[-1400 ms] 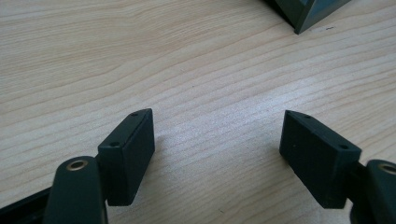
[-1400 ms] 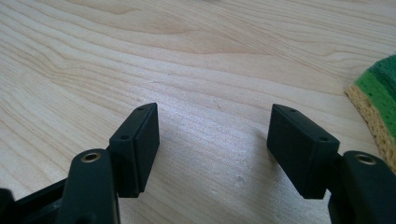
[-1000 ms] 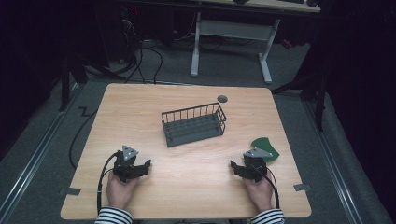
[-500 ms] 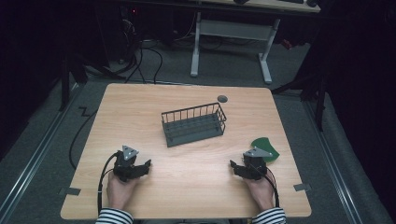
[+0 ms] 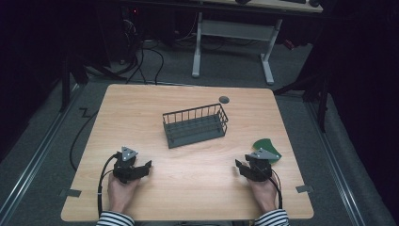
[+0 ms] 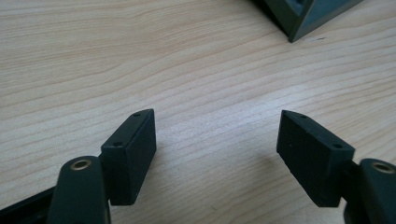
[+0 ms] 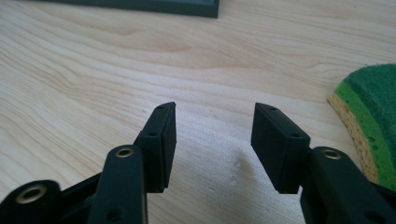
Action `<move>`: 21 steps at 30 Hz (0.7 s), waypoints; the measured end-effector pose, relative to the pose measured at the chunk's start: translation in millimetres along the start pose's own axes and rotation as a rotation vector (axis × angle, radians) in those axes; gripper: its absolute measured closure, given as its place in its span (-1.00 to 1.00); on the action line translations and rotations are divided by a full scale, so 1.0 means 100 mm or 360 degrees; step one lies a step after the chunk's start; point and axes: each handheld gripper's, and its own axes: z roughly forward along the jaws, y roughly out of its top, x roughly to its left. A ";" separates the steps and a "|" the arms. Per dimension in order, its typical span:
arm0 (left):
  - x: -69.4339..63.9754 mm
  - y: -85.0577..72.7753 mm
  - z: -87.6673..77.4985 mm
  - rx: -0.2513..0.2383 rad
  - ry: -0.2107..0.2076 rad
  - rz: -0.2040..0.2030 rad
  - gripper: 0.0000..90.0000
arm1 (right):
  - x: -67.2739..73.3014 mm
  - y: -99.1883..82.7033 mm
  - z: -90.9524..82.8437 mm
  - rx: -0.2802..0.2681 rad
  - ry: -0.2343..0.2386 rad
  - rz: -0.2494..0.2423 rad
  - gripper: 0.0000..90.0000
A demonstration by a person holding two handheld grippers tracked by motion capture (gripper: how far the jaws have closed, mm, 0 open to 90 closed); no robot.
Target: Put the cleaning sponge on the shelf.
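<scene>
A dark wire basket [image 5: 195, 125] stands empty at the middle of the wooden table [image 5: 141, 108]. A green and yellow sponge [image 5: 266, 146] lies flat near the right edge, just behind my right gripper [image 5: 239, 165]. In the right gripper view the sponge [image 7: 373, 107] sits to the right of the jaws. My right gripper [image 7: 215, 107] is open and has just been closing, with bare wood between its jaws. My left gripper [image 5: 147, 165] rests at the front left. Its jaws [image 6: 217, 116] are wide open, have just closed slightly, and hold nothing. A basket corner [image 6: 303, 14] lies ahead.
A round cable hole [image 5: 224, 99] sits near the table's far edge. Beyond it stand white desk legs [image 5: 196, 47] and loose cables [image 5: 141, 56] on the floor. Each gripper trails a black cable toward the front edge. Bare wood lies between the two hands.
Both hands stay where they were at the front of the table. The right gripper's jaws look slightly narrower than before. The basket and sponge have not moved.
</scene>
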 end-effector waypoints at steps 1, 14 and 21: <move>-0.01 0.01 -0.01 -0.0006 -0.0012 -0.0001 -0.33 | 0.00 0.00 -0.01 -0.0006 0.0016 0.0018 0.21; -0.17 0.17 -0.07 -0.0008 -0.0173 -0.0007 -0.22 | -0.08 0.20 -0.16 -0.0109 0.0204 0.0077 0.17; -0.24 0.34 -0.09 0.0020 -0.0199 0.0016 -0.17 | -0.10 0.38 -0.22 -0.0135 0.0229 0.0081 0.02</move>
